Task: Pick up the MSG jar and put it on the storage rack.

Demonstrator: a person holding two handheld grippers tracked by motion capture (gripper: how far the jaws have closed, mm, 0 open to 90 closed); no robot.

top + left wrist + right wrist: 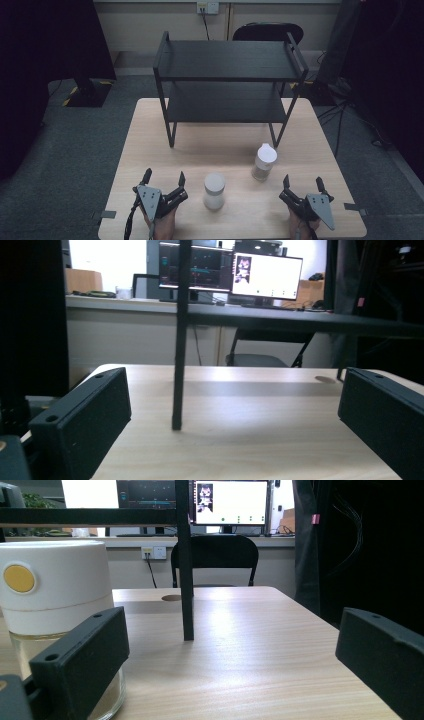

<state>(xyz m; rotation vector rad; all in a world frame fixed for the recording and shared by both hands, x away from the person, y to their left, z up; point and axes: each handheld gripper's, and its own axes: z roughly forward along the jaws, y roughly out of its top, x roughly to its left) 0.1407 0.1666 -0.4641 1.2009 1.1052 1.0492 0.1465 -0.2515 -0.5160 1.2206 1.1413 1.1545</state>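
Two white-lidded jars stand on the wooden table [150,150]: a frosted one [214,191] near the front middle and a clear one with a spout lid [263,162] to its right. In the right gripper view the clear jar [55,610] stands close at the left, behind the left jaw. My left gripper [163,177] rests open at the front left, nothing between its jaws. My right gripper [302,182] is open at the front right, just right of the spouted jar. Both jaw pairs stand wide apart, the left gripper [235,410] and the right gripper [235,650] each facing bare tabletop.
A black two-tier shelf rack [227,80] stands on the far half of the table; one of its legs [179,340] rises ahead of the left gripper, another leg [185,565] ahead of the right. A black chair [267,31] sits behind the table.
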